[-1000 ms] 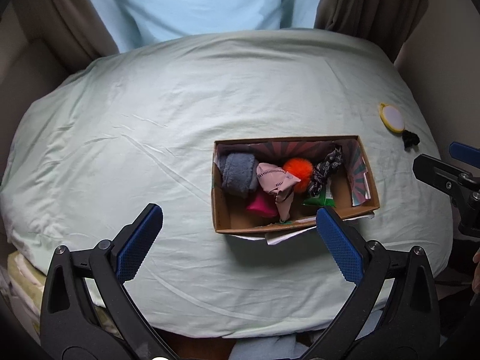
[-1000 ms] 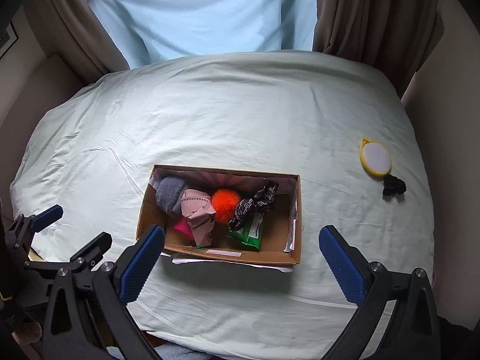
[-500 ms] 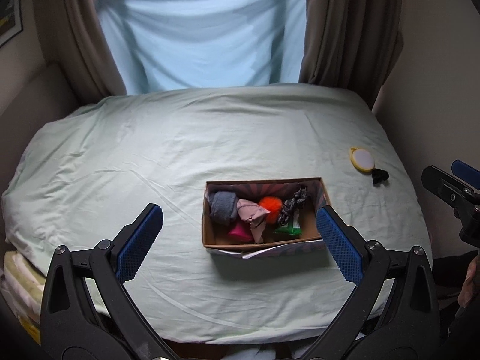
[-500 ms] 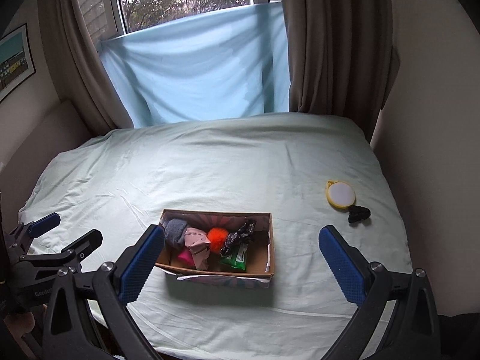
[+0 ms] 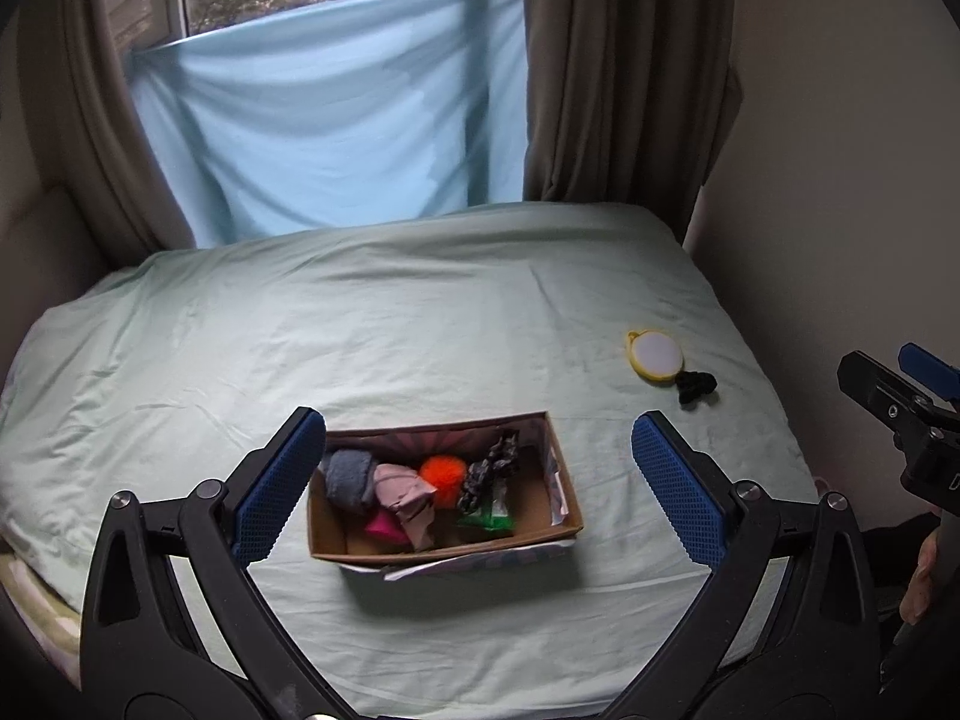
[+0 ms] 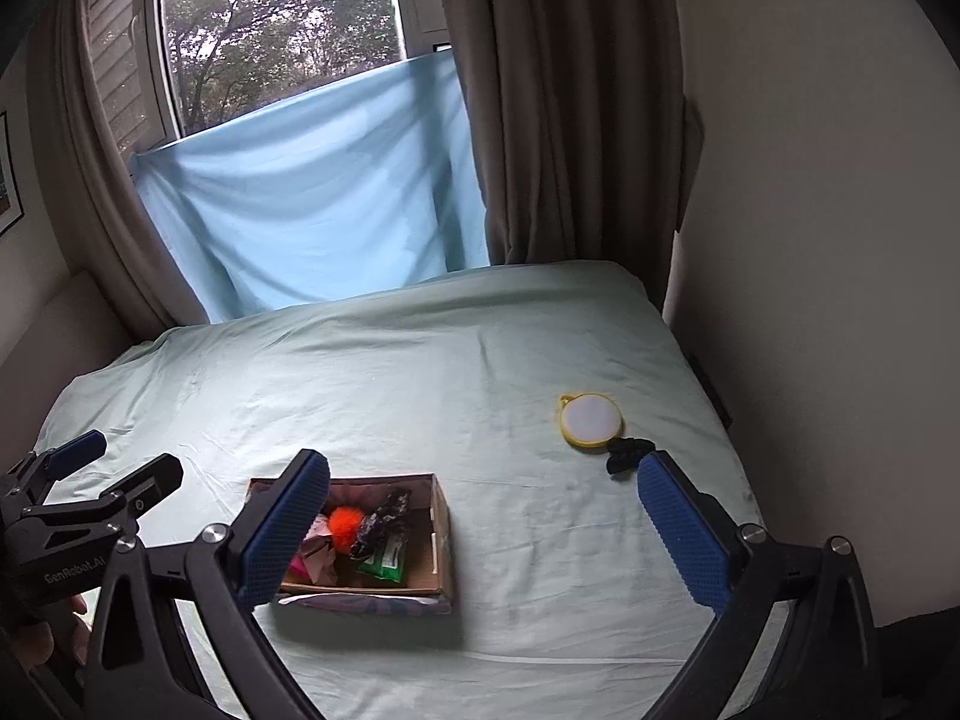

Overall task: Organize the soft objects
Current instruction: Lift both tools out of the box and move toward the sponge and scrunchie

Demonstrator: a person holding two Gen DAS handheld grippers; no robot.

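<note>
A cardboard box (image 5: pixel 564 525) sits on the pale green bed near the front edge; it also shows in the right wrist view (image 6: pixel 443 540). It holds a grey roll (image 5: pixel 349 479), a pink cloth (image 5: pixel 403 489), an orange pompom (image 5: pixel 443 476) (image 6: pixel 345 525), a magenta piece (image 5: pixel 384 525), a dark patterned piece (image 5: pixel 489 474) and a green packet (image 6: pixel 384 558). A small black soft item (image 5: pixel 696 385) (image 6: pixel 624 453) lies on the bed beside a round yellow-rimmed disc (image 5: pixel 656 355) (image 6: pixel 591 420). My left gripper (image 5: pixel 477 486) and right gripper (image 6: pixel 483 537) are open and empty, held back from the bed.
The bed (image 5: pixel 390 324) is bordered by a wall on the right (image 5: pixel 840 180) and brown curtains (image 5: pixel 618 72) with a light blue sheet (image 5: pixel 324 120) at the window behind. The right gripper shows at the left view's right edge (image 5: pixel 900 402).
Both grippers have pulled back and tilted up from the bed, so the box looks smaller and the window is in view. The box contents have not moved.
</note>
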